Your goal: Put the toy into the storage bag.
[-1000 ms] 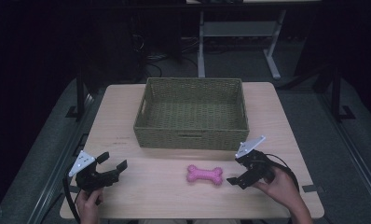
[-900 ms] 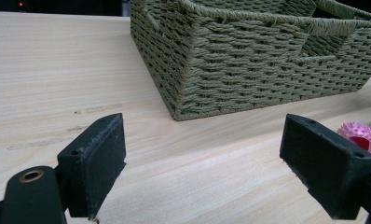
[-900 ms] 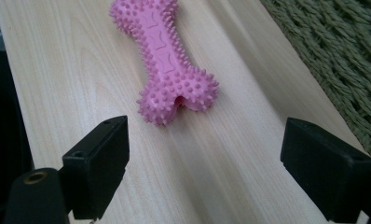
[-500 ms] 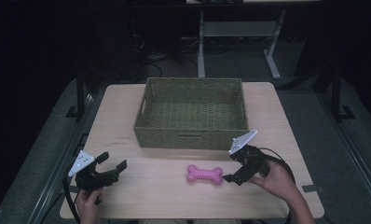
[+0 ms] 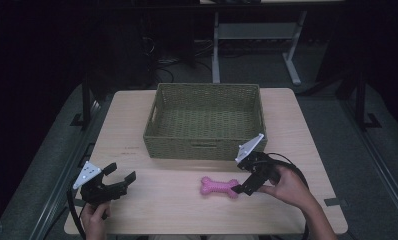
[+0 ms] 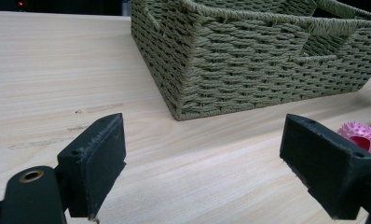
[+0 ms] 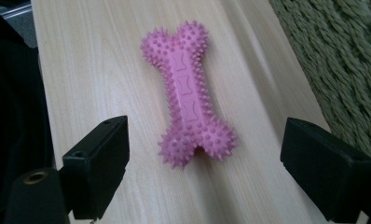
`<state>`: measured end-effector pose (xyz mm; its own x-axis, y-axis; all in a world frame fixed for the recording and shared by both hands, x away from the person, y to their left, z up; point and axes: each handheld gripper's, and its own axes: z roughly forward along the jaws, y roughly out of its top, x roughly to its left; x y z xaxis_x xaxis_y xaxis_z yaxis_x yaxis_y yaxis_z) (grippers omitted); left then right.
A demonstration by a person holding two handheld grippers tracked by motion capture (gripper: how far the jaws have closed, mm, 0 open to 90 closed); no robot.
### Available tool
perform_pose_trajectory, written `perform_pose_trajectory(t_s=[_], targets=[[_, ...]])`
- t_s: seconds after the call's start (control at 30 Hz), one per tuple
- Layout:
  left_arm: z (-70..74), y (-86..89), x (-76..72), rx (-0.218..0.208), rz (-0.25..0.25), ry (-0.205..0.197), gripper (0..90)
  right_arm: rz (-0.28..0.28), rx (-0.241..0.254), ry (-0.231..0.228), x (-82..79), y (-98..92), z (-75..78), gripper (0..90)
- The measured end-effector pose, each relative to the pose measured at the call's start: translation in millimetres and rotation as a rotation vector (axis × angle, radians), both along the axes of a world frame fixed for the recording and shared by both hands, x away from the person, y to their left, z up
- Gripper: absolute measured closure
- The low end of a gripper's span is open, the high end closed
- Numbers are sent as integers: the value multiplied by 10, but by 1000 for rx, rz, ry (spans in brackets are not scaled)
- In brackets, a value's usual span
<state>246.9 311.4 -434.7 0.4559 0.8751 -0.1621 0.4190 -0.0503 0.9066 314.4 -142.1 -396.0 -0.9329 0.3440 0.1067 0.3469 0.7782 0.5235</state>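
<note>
1. Pink bone toy (image 7: 188,93) lies flat on the tabletop (image 5: 177,205), just in front of the woven basket (image 5: 204,120).
2. Right gripper (image 5: 244,186): jaws apart, flanking the toy's near end, not touching.
3. Left gripper (image 5: 122,175): jaws apart, holding nothing, well apart from the toy.

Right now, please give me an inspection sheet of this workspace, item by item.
Surface: light wooden table, faint marks near its left side.
Job's things: pink spiky bone toy lies flat in front of the woven basket, apart from it; the basket looks empty.
Clutter: nothing seen.
Grippers: right gripper open, jaws on either side of the toy's near end, not touching; left gripper open, holding nothing.
Cables: black cable loops from the right gripper.
Surroundings: dark room, white table frame behind.
</note>
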Motion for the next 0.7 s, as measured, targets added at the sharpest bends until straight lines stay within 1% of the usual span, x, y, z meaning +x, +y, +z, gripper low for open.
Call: perform_pose_trajectory(t_s=[0.13,0.27,0.33,0.53,0.6,0.7], targets=[[1,-1,0,1,0,0,138,17,-18,4,26,63,17,151],[1,0,1,0,0,0,138,30,-16,5,44,102,28,151],[1,-1,0,0,0,0,138,42,-28,7,64,153,30,152],[2,1,1,0,1,-2,138,60,-37,8,88,227,32,152],[3,3,2,-2,1,-2,138,74,-55,15,101,287,13,153],[3,3,2,-2,-1,-2,138,83,-66,21,113,323,-9,155]])
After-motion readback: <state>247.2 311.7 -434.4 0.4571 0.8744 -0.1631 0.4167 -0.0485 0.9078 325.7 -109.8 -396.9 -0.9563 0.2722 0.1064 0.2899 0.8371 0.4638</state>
